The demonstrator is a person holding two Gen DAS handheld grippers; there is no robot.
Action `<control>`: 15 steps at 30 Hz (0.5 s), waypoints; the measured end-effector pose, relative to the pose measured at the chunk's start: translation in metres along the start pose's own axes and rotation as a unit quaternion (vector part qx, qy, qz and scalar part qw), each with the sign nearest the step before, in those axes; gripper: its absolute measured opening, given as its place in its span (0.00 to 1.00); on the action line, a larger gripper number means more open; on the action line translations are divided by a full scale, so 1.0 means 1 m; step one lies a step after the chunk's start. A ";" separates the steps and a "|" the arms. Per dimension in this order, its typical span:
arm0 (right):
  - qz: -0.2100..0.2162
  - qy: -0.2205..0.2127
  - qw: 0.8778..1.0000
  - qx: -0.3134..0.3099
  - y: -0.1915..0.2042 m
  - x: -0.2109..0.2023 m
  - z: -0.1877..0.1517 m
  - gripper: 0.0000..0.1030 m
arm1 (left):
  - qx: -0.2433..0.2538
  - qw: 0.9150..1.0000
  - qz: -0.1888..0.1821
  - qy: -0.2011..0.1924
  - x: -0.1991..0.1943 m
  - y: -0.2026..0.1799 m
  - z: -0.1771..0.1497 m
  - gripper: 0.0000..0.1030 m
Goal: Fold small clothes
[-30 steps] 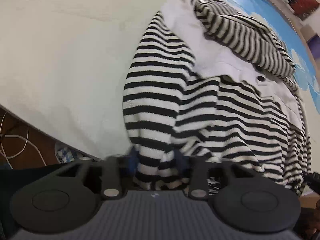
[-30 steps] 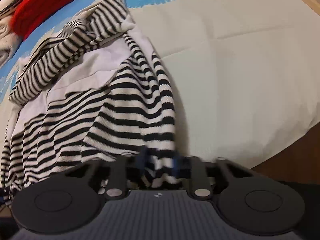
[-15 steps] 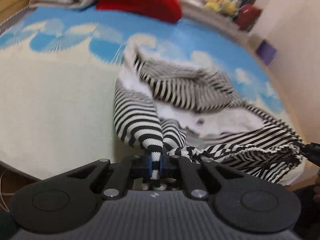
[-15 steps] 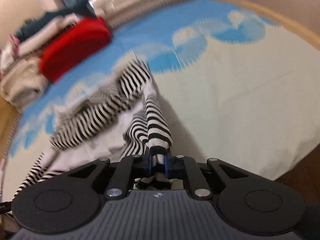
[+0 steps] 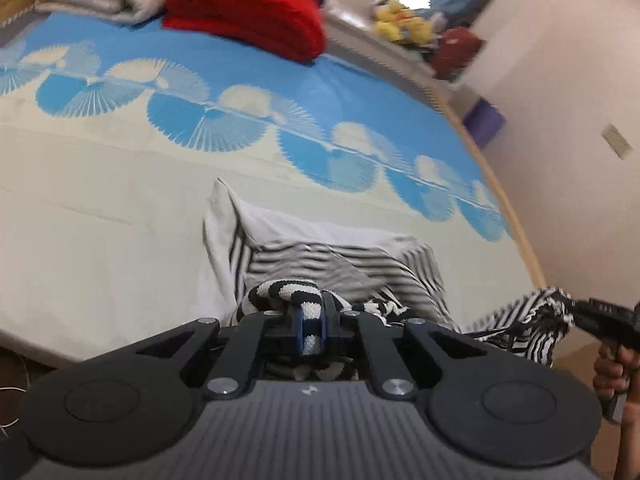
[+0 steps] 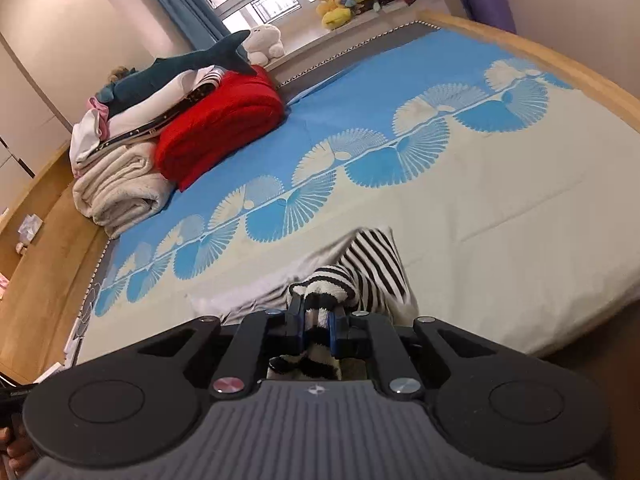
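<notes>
A black-and-white striped top (image 5: 332, 256) with a white lining hangs lifted over the cream and blue bedsheet (image 5: 120, 200). My left gripper (image 5: 310, 320) is shut on a knitted striped edge of it. At the right edge of the left wrist view, my right gripper (image 5: 578, 308) holds another striped corner, with a hand (image 5: 612, 368) below it. In the right wrist view the right gripper (image 6: 316, 312) is shut on a bunched striped edge, and the striped top (image 6: 372, 264) droops beyond it towards the sheet (image 6: 500, 220).
At the far end of the bed lie a folded red blanket (image 6: 224, 120), a cream blanket (image 6: 116, 192) and a shark plush (image 6: 180, 68). Yellow plush toys (image 6: 340, 0) sit on the window sill. A wooden bed frame (image 6: 560, 52) rims the mattress.
Both grippers have risen with the striped top, which has come up off the sheet and bunched between them. Both views have tipped up towards the far end of the bed.
</notes>
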State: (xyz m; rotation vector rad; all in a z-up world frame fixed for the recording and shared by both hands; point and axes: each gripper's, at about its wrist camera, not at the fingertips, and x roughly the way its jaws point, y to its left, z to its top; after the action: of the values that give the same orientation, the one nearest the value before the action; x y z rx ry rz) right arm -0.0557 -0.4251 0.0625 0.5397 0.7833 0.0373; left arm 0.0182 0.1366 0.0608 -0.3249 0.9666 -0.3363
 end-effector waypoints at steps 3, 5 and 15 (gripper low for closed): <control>-0.011 0.021 1.000 0.005 -0.005 0.068 0.022 0.10 | -0.024 0.999 0.021 0.012 0.064 0.021 0.034 0.09; -0.019 0.032 0.999 0.004 -0.010 0.116 0.037 0.11 | -0.037 0.999 0.025 0.022 0.108 0.039 0.054 0.11; -0.068 0.080 0.989 0.105 -0.044 0.248 0.058 0.32 | -0.205 0.979 0.006 0.014 0.168 0.119 0.095 0.45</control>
State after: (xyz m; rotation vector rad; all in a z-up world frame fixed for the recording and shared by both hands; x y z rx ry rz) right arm 0.1542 -0.4328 -0.0885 0.6881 0.9868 -0.1299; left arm 0.2017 0.1843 -0.0630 -0.6907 1.0642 -0.1270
